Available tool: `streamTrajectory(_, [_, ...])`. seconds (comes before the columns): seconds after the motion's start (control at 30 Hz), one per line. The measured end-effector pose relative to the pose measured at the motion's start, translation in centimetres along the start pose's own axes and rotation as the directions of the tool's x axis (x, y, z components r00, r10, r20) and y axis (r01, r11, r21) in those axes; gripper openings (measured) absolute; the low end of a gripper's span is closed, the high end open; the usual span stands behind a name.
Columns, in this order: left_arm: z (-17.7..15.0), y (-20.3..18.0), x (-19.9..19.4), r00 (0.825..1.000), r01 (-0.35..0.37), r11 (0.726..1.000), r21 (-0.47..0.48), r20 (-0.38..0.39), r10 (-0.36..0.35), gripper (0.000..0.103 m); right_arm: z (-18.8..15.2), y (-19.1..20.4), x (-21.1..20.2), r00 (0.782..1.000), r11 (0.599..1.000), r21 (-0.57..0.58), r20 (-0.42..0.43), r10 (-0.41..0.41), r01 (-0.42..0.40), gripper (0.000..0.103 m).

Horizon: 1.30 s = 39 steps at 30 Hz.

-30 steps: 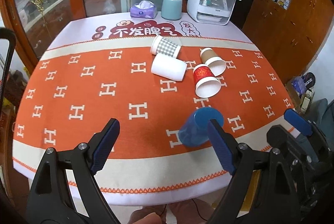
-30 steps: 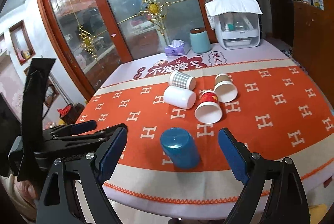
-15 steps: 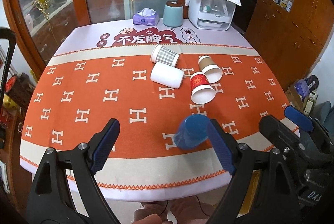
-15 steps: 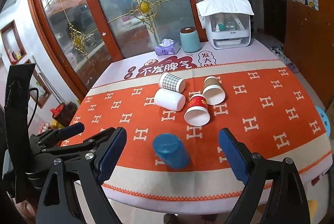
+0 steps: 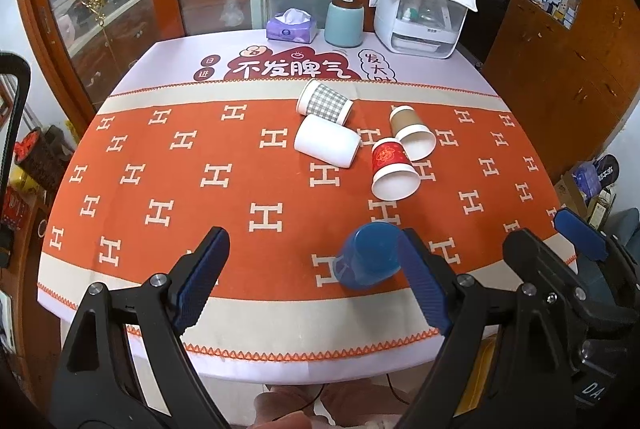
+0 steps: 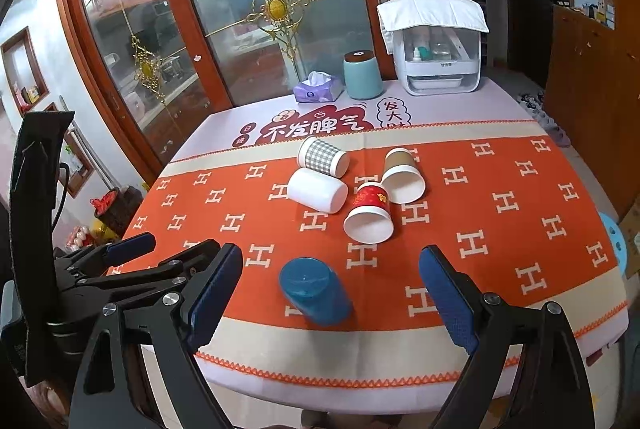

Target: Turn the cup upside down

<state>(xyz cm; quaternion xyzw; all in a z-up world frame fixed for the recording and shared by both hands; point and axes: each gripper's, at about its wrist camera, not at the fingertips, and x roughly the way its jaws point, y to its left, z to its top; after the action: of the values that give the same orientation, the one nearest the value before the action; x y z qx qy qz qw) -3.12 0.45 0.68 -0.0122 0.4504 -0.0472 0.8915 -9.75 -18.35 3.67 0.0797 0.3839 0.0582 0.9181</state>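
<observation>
A blue cup [image 5: 370,261] stands upside down near the table's front edge, also in the right wrist view [image 6: 314,289]. Four paper cups lie on their sides mid-table: a checked one [image 5: 325,103], a white one [image 5: 327,145], a red one [image 5: 391,169] and a brown one [image 5: 412,133]. My left gripper [image 5: 310,281] is open and empty, held above the front edge, its right finger beside the blue cup. My right gripper [image 6: 334,289] is open and empty, with the blue cup seen between its fingers, apart from them.
The orange cloth [image 5: 180,169] covers the table. At the back stand a tissue box [image 5: 291,25], a teal canister [image 5: 344,21] and a white appliance [image 5: 424,9]. Glass doors stand behind, wooden cabinets [image 5: 568,41] at the right. The left gripper shows in the right wrist view [image 6: 132,269].
Both grippers have pulled back and up from the table, so the cups look smaller and farther. The blue cup has stayed upside down in place.
</observation>
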Motion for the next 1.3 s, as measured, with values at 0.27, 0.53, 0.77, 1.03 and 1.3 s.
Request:
streamTrajectory(0.27, [0.1,0.0,0.2,1.000,-0.017,1.000,-0.004,0.003,0.017,0.083,0.0,0.0,0.2,1.000,1.000,-0.001,0.002,-0.005,0.005,0.091])
streamTrajectory(0.53, [0.3,0.2,0.5,1.000,-0.027,1.000,-0.008,-0.001,0.027,0.083,0.0,0.0,0.4,1.000,1.000,0.000,0.000,-0.005,0.005,0.091])
streamTrajectory(0.77, [0.4,0.2,0.7,1.000,-0.029,1.000,-0.009,-0.003,0.029,0.083,0.1,-0.2,0.8,1.000,1.000,0.002,-0.004,-0.006,0.006,0.091])
streamTrajectory(1.03, [0.6,0.4,0.8,1.000,-0.029,1.000,-0.009,-0.005,0.029,0.083,0.2,-0.2,1.0,1.000,1.000,0.001,-0.005,-0.004,0.004,0.091])
streamTrajectory(1.3, [0.6,0.3,0.8,1.000,-0.028,1.000,-0.009,-0.004,0.028,0.083,0.1,-0.3,1.1,1.000,1.000,0.000,-0.004,-0.003,0.003,0.091])
